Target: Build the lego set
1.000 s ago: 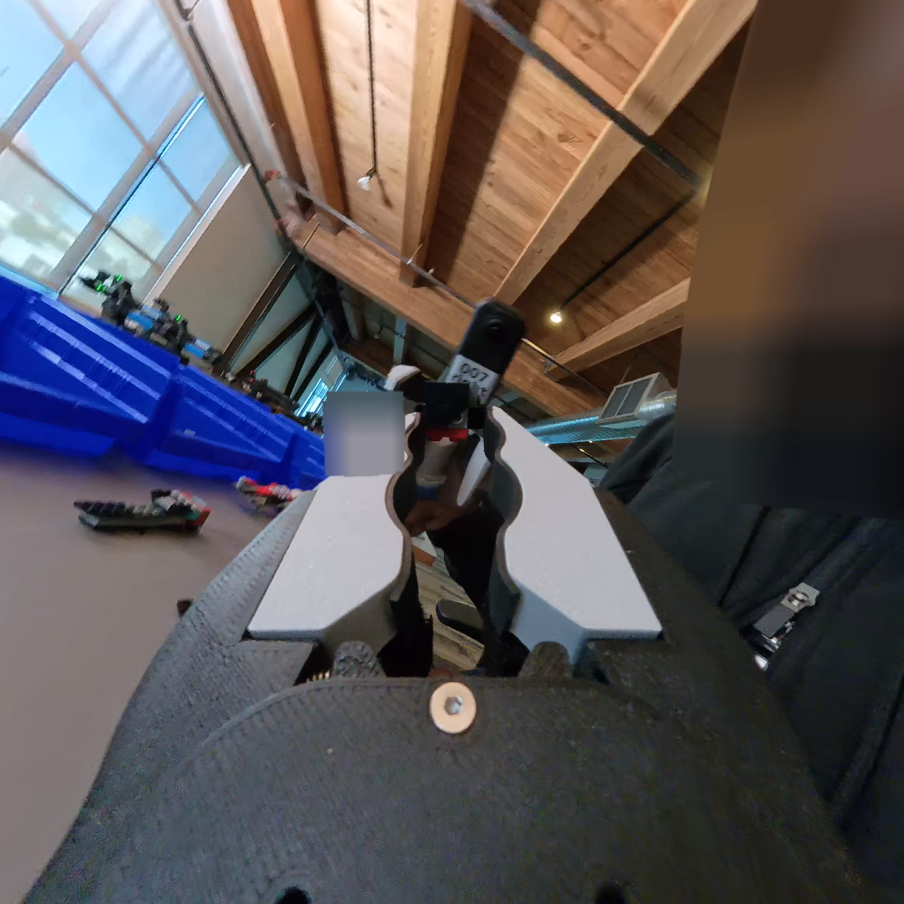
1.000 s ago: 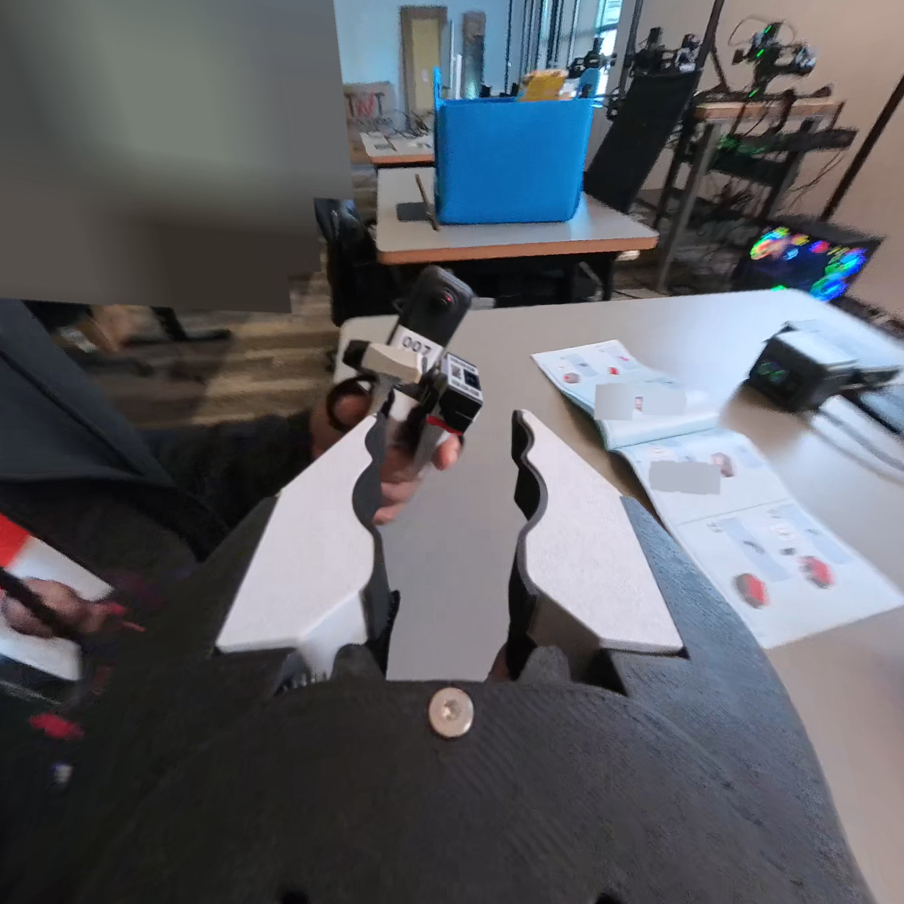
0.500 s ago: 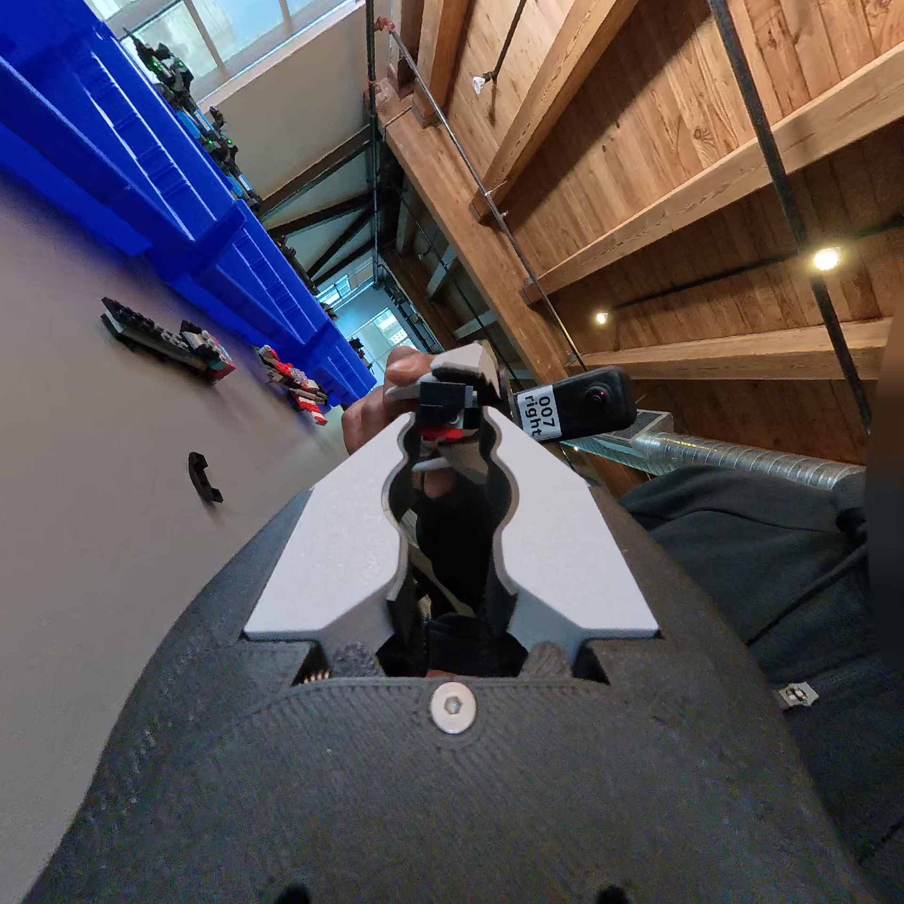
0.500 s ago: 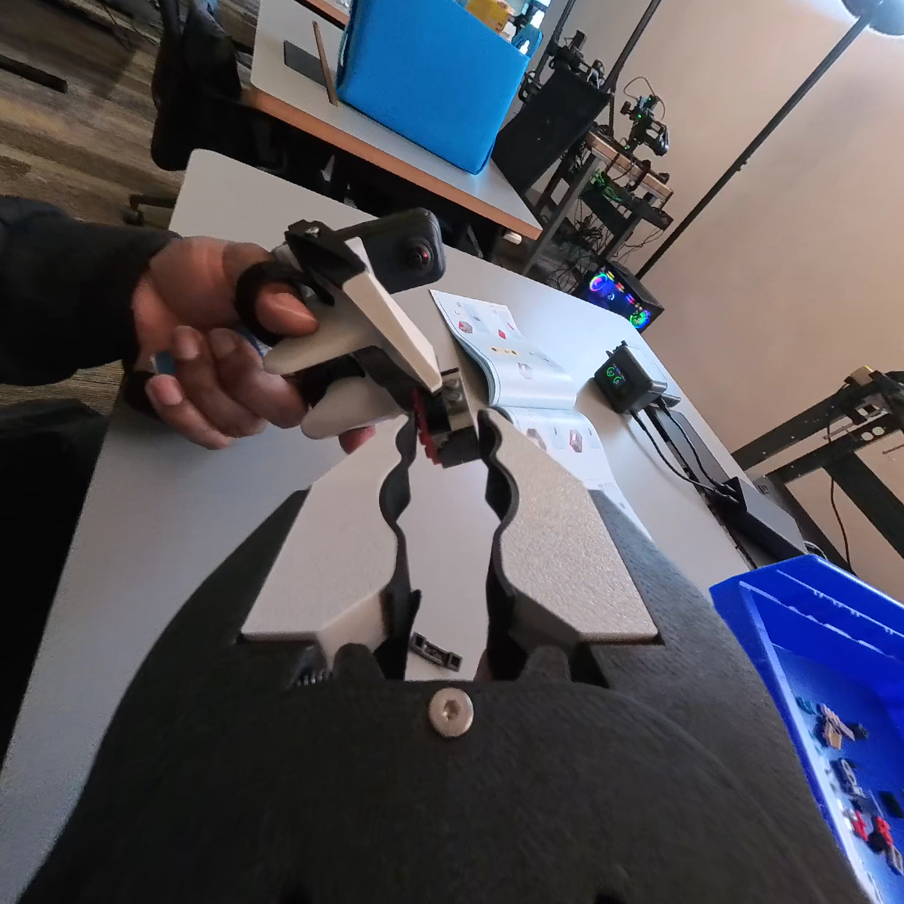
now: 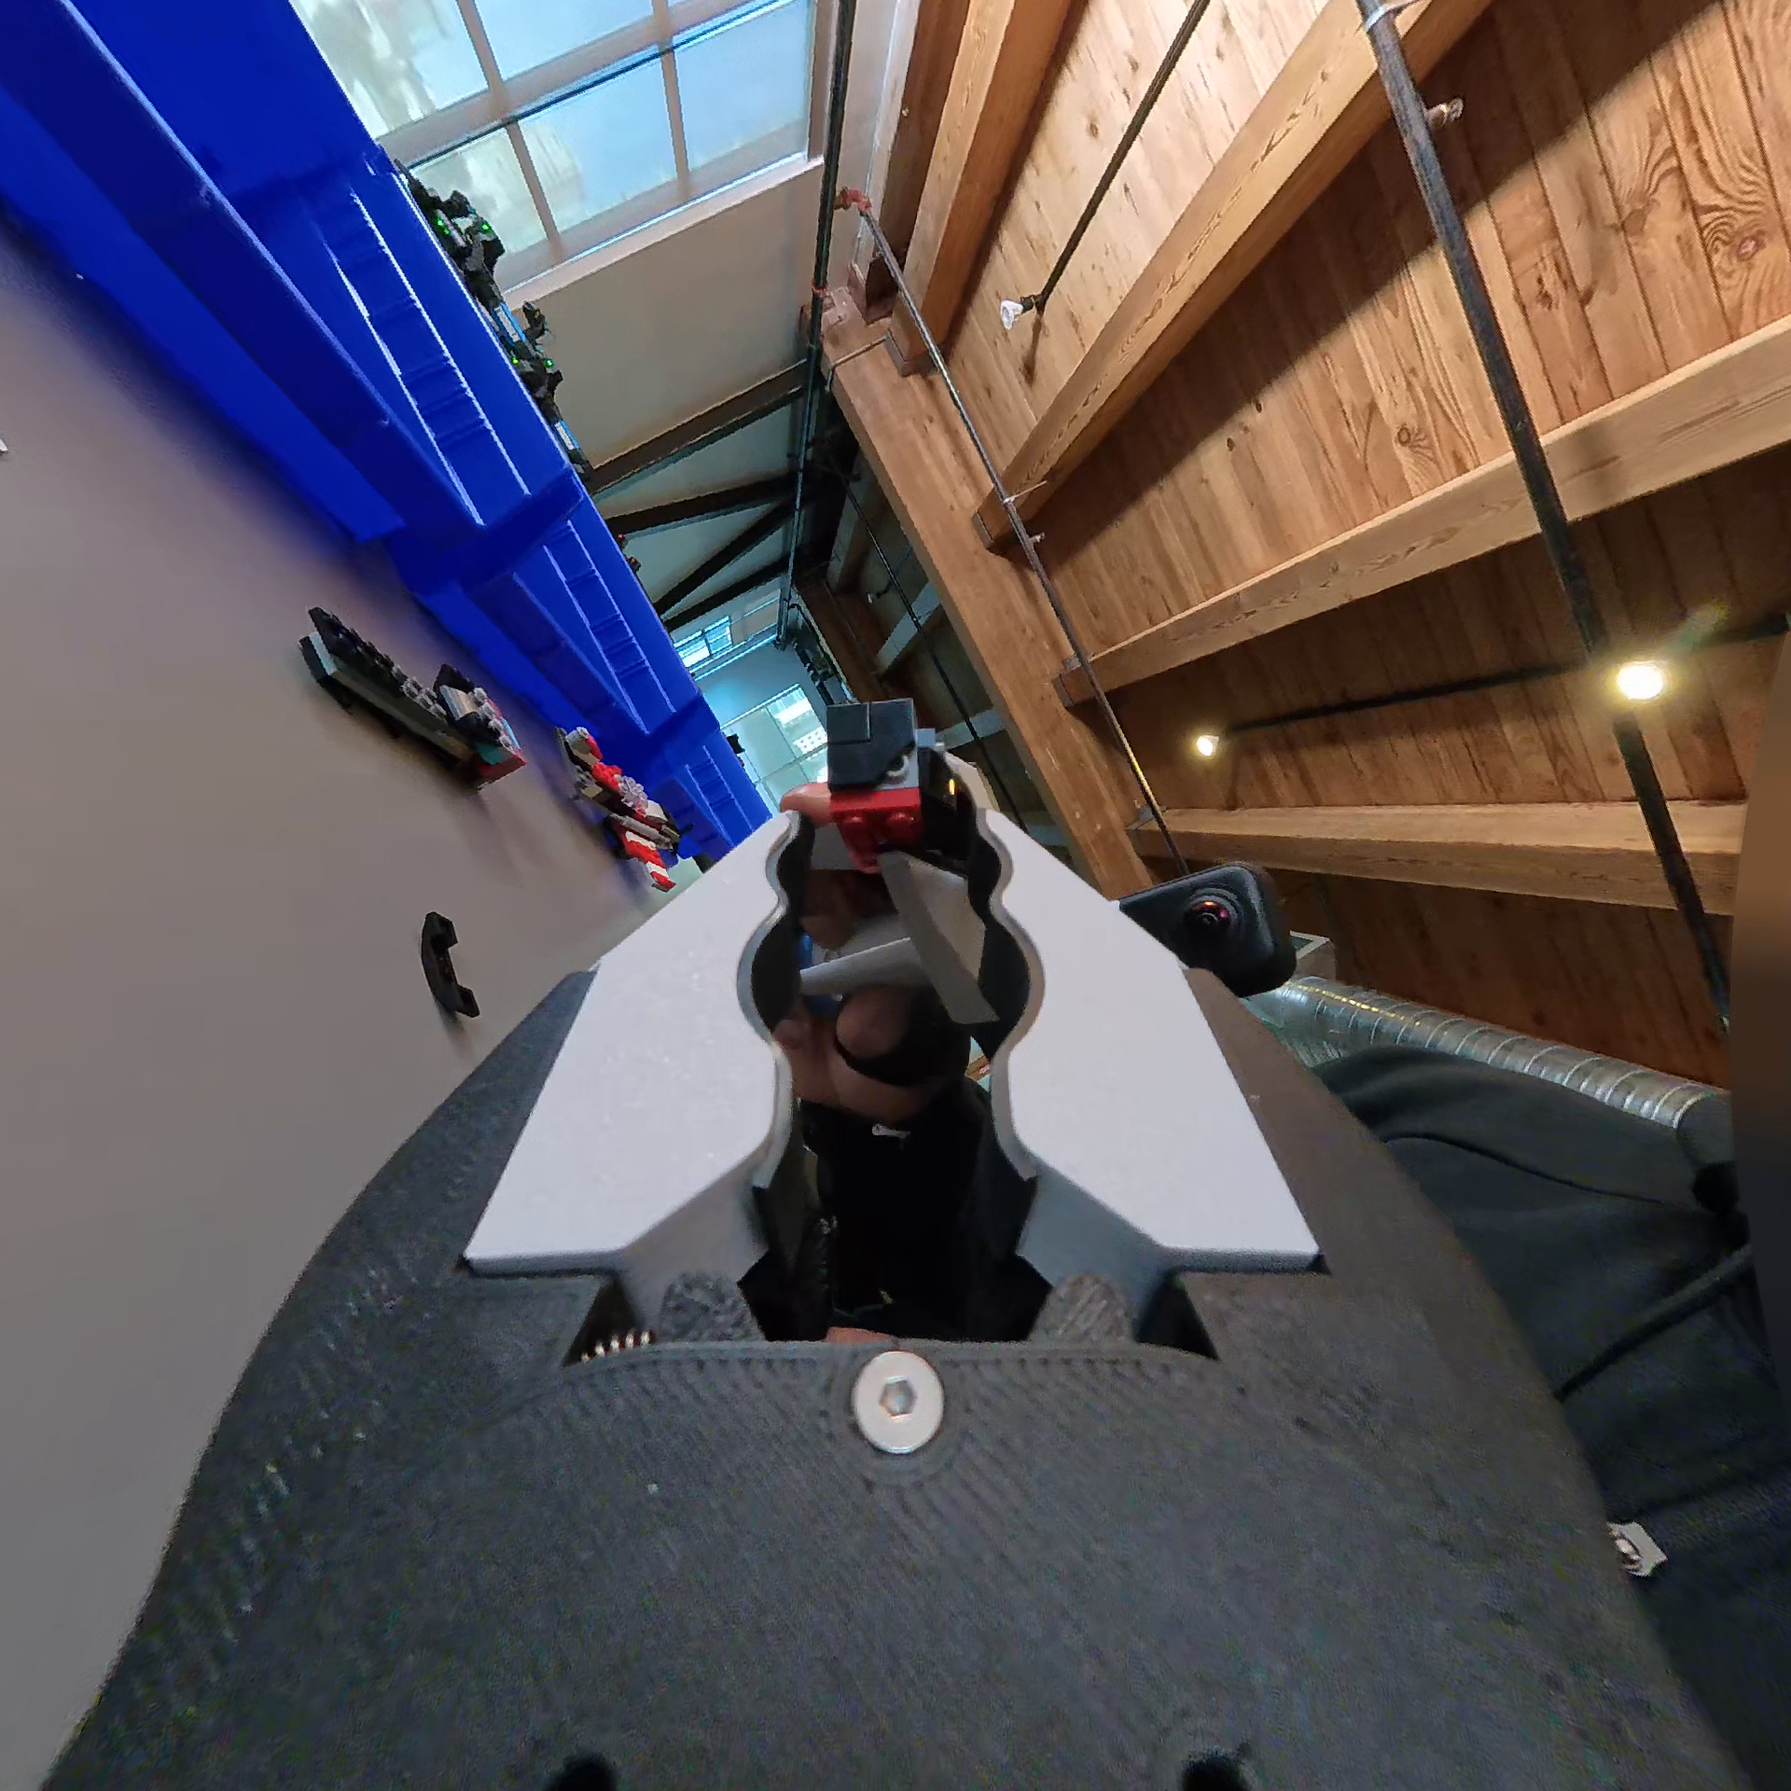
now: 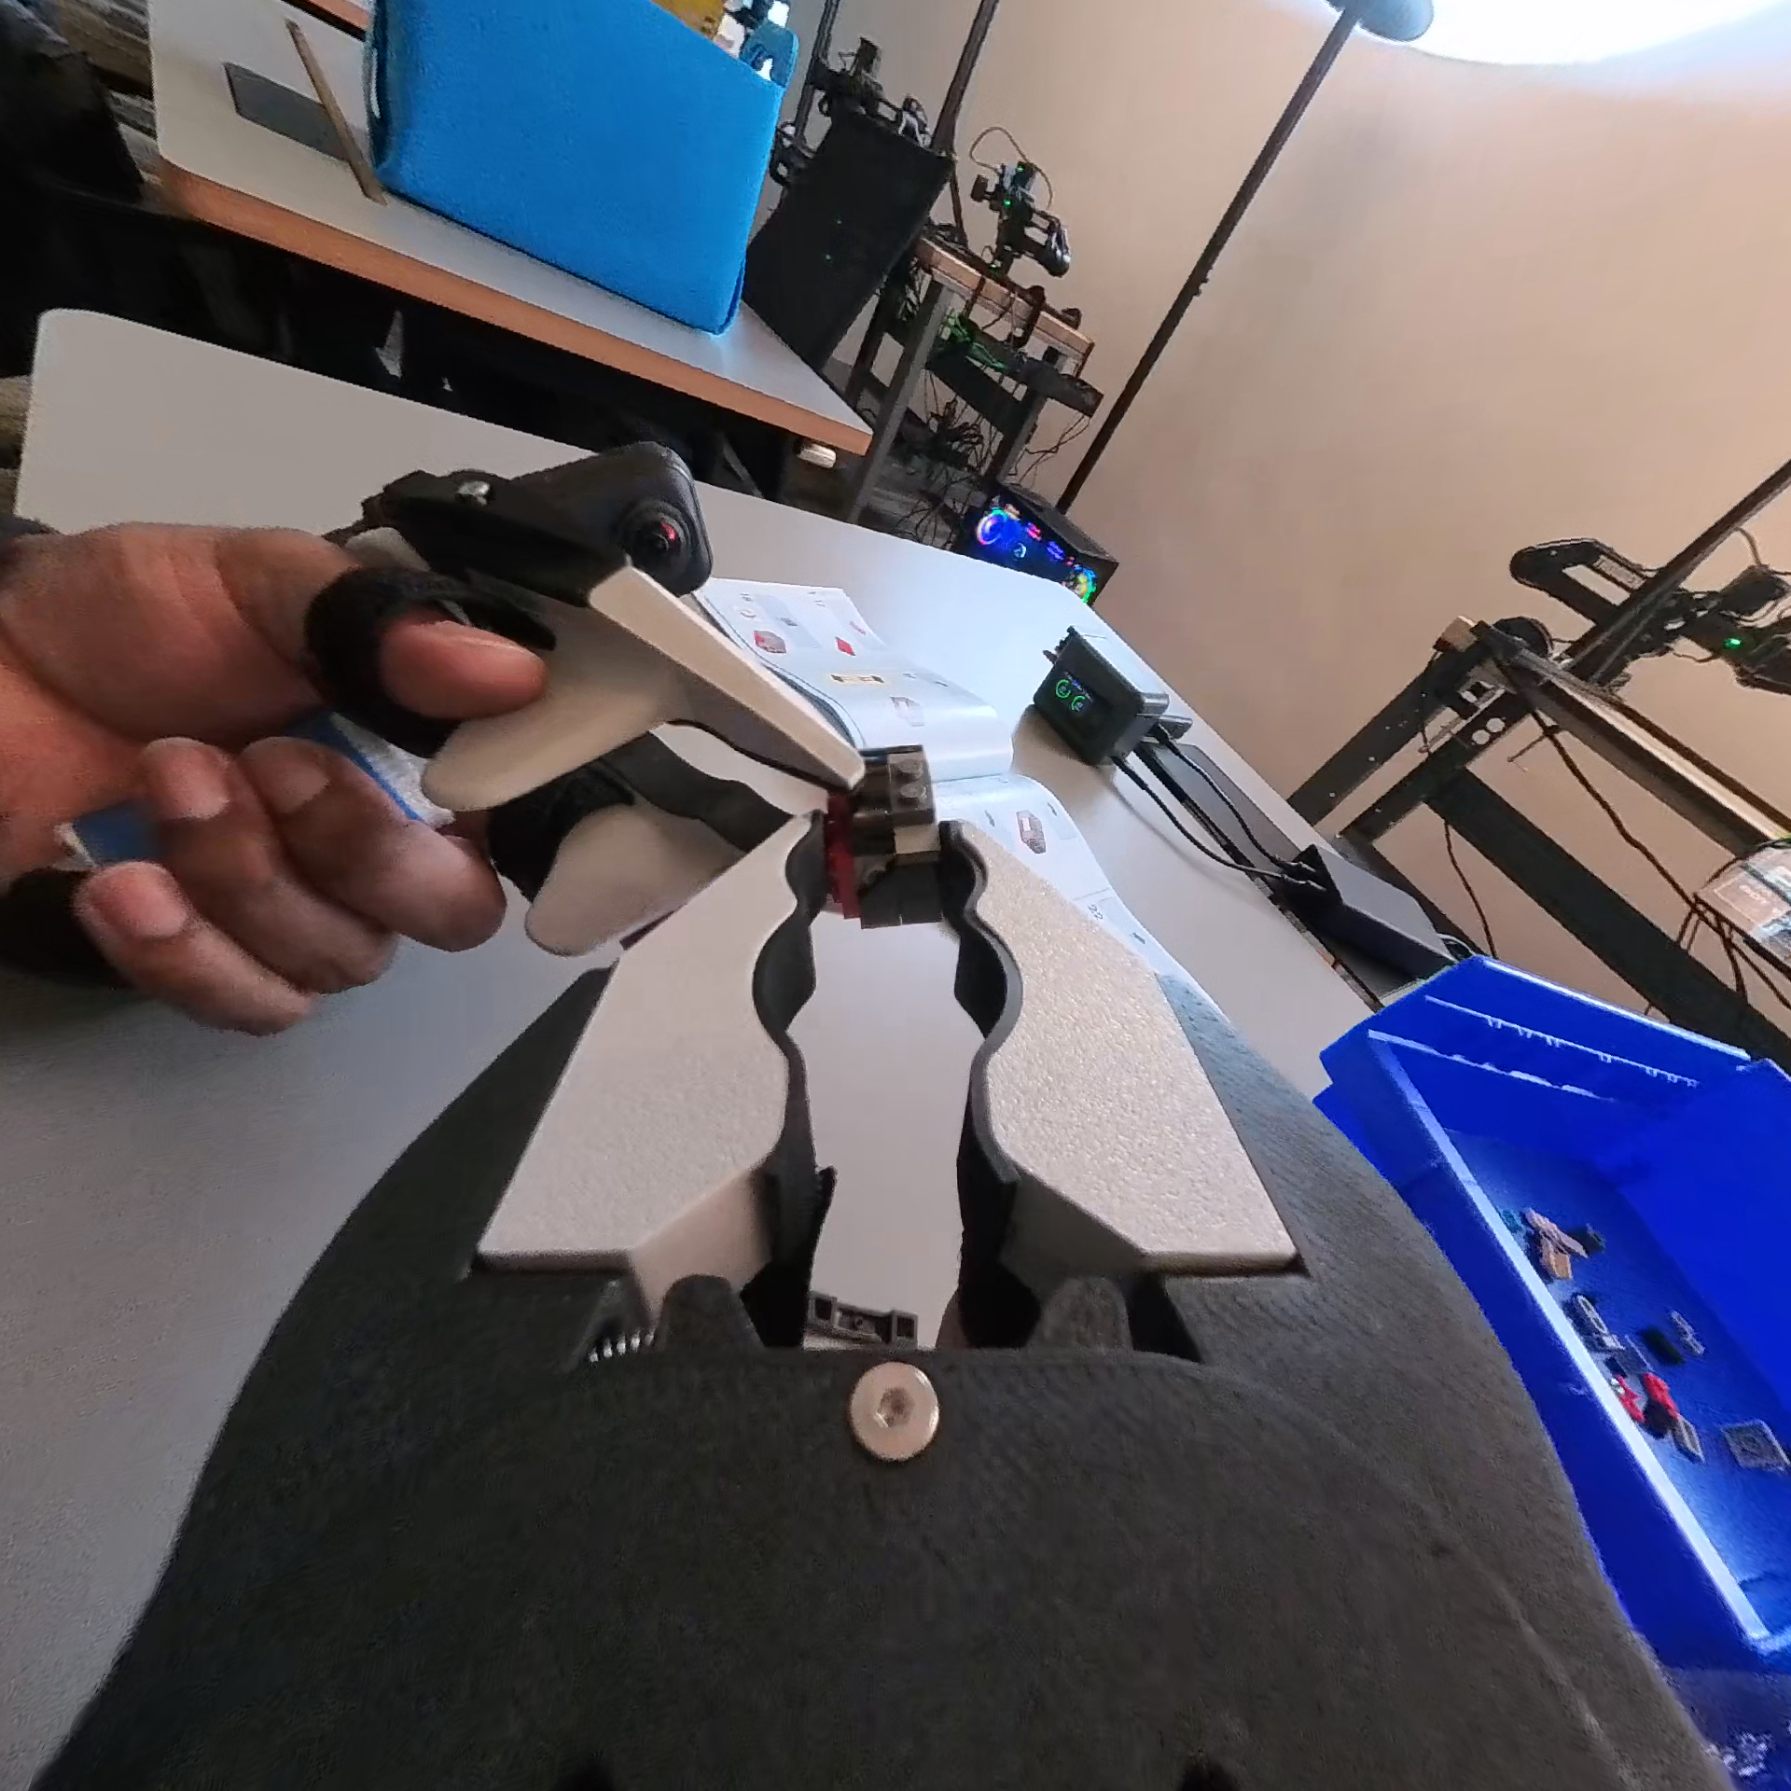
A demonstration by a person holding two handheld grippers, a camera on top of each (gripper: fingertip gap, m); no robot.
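A small lego assembly point(image 5: 870, 766) of black, grey and red pieces sits at the tips of my left gripper point(image 5: 882, 835), which is shut on it and holds it in the air above the table. In the right wrist view the same assembly point(image 6: 896, 790) lies between the tips of my right gripper point(image 6: 880, 838), whose jaws touch it on both sides. A hand point(image 6: 223, 756) holds the left gripper there, reaching in from the left. The right gripper's fingers point(image 5: 935, 930) show behind the assembly in the left wrist view.
A long black lego build point(image 5: 407, 707), a red and white build point(image 5: 620, 804) and a black curved piece point(image 5: 446, 969) lie on the table before blue bins point(image 5: 436, 407). An open instruction booklet point(image 6: 872, 669), a small black device point(image 6: 1085, 703) and a bin of loose pieces point(image 6: 1599, 1260) lie ahead. Left and right tips are no more than a few centimetres apart.
The right gripper was wide open and apart from the assembly; it has come up to it and narrowed its jaws around it. Both grippers have tilted. The left kept hold.
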